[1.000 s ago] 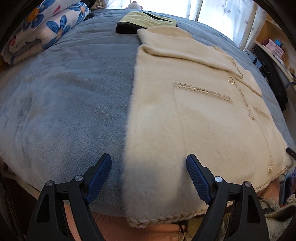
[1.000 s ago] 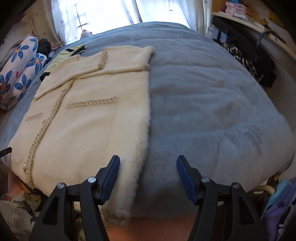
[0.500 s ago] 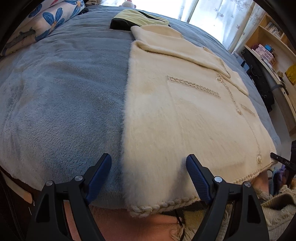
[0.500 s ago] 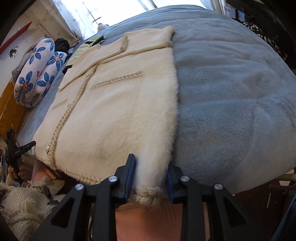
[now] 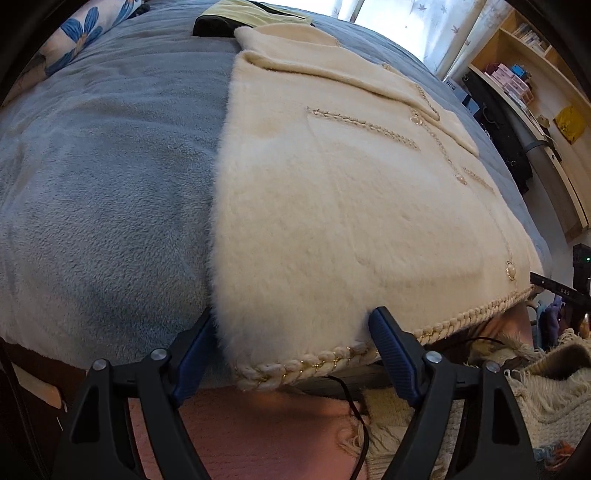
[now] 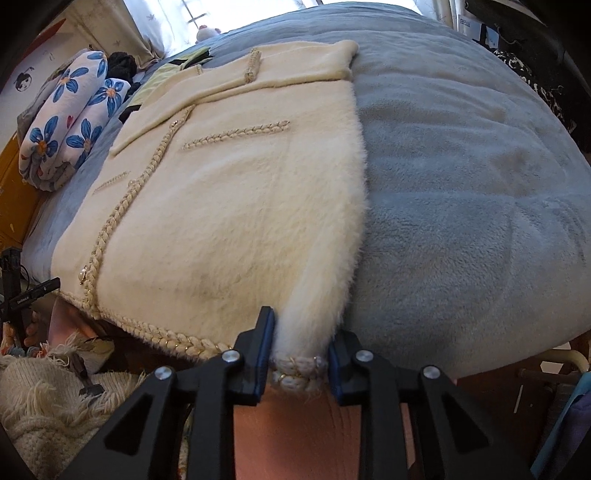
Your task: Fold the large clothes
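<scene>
Cream fuzzy jacket lies flat on the bed, buttoned front up, braided hem overhanging the near edge. Sleeves folded across the upper part. Left tool spread wide, its fingers straddling the jacket's near left hem corner, not gripping. Right tool narrowed and pinching the near right hem corner, fabric bunched between its fingers. Floral pillow at the bed's far left corner. Yellow-green garment lies beyond the jacket's collar.
</scene>
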